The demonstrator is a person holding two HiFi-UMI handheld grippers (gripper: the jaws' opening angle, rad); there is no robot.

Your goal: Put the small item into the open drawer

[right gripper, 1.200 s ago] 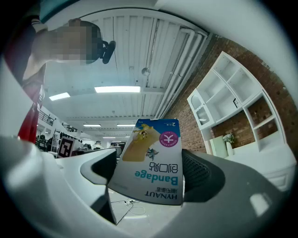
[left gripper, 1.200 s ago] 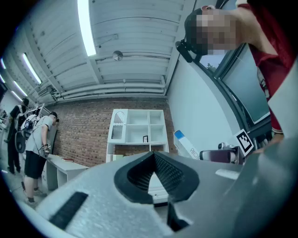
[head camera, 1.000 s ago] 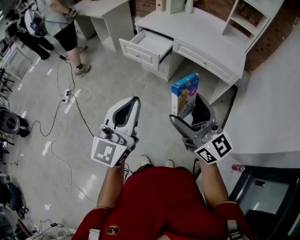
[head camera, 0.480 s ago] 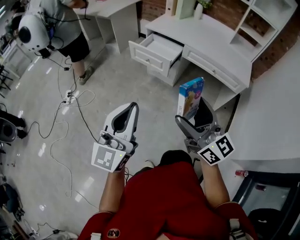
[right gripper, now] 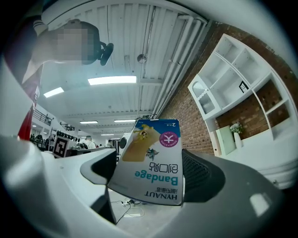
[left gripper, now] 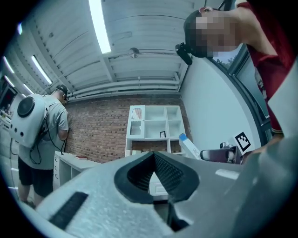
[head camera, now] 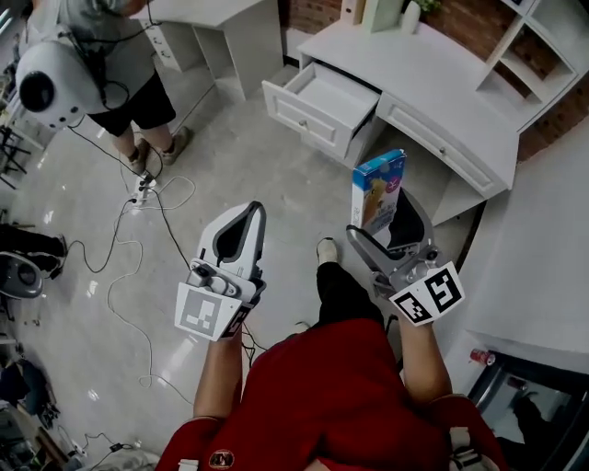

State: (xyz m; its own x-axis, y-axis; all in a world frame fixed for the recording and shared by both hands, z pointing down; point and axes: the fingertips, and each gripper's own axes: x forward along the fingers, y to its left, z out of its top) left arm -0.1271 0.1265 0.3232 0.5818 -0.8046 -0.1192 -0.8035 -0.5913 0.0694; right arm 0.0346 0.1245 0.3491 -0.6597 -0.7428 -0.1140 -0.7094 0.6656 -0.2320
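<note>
My right gripper (head camera: pixel 386 219) is shut on a small blue and white bandage box (head camera: pixel 375 189), held upright over the floor; the same bandage box (right gripper: pixel 151 169) fills the space between the jaws in the right gripper view. My left gripper (head camera: pixel 241 219) is shut with nothing in it, its tips meeting (left gripper: pixel 153 157). The open drawer (head camera: pixel 322 106) of the white desk (head camera: pixel 442 83) stands pulled out ahead, up and a little left of the box, its inside bare.
A person (head camera: pixel 110 55) with a white backpack stands at the upper left near another white desk (head camera: pixel 225 18). Cables (head camera: pixel 138 239) trail over the grey floor at the left. A white shelf unit (head camera: pixel 543 55) rises at the desk's right end.
The whole view has shifted closer to the desk: the open drawer now sits nearer and more to the right. Both grippers keep their hold and pose; the standing person appears lower left.
</note>
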